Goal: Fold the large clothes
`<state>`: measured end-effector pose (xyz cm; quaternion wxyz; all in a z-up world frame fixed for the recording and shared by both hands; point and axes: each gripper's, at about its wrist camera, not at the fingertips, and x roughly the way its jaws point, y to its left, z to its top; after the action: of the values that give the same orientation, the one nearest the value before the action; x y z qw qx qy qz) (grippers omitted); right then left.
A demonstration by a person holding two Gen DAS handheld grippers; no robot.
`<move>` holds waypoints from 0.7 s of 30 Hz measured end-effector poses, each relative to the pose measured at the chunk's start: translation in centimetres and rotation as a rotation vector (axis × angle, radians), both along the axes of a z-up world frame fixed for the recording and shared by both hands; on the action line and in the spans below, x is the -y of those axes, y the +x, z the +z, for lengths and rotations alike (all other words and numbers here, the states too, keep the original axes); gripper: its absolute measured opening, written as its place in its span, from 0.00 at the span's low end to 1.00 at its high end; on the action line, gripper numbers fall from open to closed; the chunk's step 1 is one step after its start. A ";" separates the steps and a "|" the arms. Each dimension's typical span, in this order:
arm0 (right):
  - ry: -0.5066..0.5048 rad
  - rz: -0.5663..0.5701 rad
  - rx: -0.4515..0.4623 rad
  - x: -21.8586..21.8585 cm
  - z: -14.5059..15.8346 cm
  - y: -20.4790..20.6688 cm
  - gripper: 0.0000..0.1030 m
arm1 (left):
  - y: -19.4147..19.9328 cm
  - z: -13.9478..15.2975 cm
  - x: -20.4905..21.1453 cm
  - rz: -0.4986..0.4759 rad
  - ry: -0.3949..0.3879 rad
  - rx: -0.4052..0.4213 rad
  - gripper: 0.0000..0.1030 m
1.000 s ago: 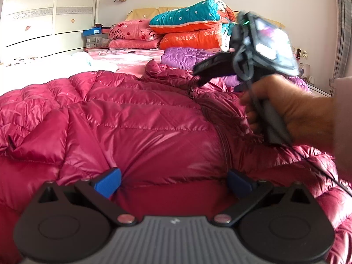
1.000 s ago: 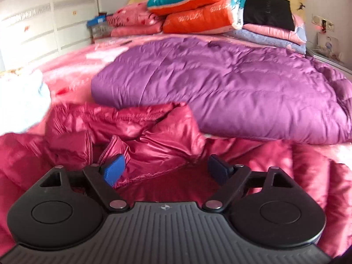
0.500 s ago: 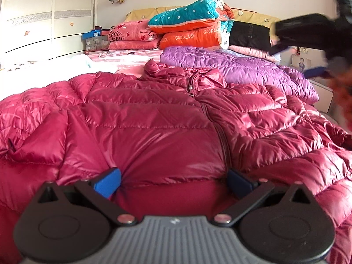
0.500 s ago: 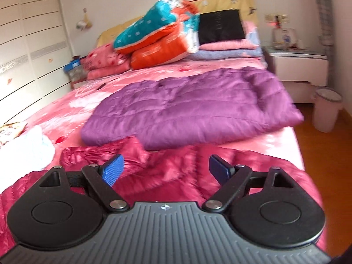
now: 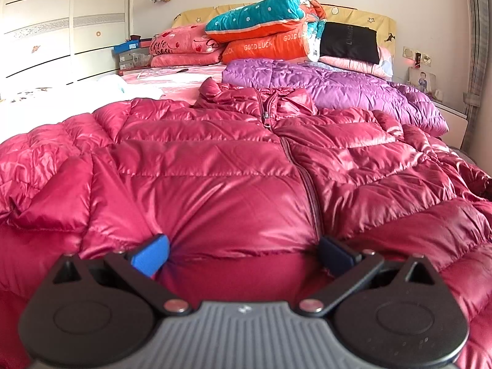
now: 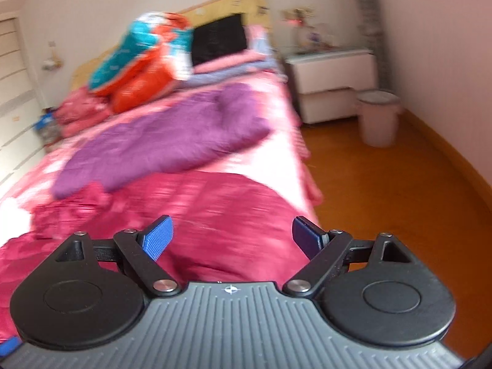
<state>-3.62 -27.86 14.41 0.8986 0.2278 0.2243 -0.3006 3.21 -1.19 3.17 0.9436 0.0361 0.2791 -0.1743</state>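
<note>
Left hand-held gripper spread wide, pads pressing the red jacket.

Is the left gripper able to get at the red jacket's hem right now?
Probably yes. The left gripper is open, its fingers pressed against the red jacket at the hem, with nothing between.
</note>
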 end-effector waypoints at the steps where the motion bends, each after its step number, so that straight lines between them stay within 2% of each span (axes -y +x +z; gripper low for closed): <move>1: 0.014 -0.027 -0.004 0.8 -0.3 -0.9 1.00 | 0.0 0.0 0.0 0.000 0.001 0.000 1.00; 4: 0.078 -0.086 0.017 2.8 -1.4 -3.3 1.00 | -0.1 0.0 0.1 0.001 0.006 0.001 1.00; 7: 0.211 -0.130 0.065 5.5 -3.3 -5.8 1.00 | -0.1 0.0 0.1 0.001 0.009 0.001 1.00; 9: 0.344 -0.176 0.105 7.1 -5.0 -7.2 1.00 | -0.1 0.0 0.1 0.001 0.010 0.001 1.00; 12: 0.598 -0.243 0.189 9.2 -8.5 -9.8 1.00 | 0.0 0.0 0.2 0.001 0.019 0.003 1.00; 16: 0.919 -0.340 0.283 9.5 -13.8 -12.7 1.00 | -0.1 0.0 0.3 0.002 0.035 0.007 1.00; 21: 1.198 -0.410 0.364 8.1 -18.9 -14.1 1.00 | -0.1 0.1 0.4 0.002 0.038 0.007 1.00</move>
<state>-17.73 -35.94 -4.49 0.5647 0.7737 0.1495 -0.2455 3.12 -1.63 3.29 0.9440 0.0543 0.2790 -0.1677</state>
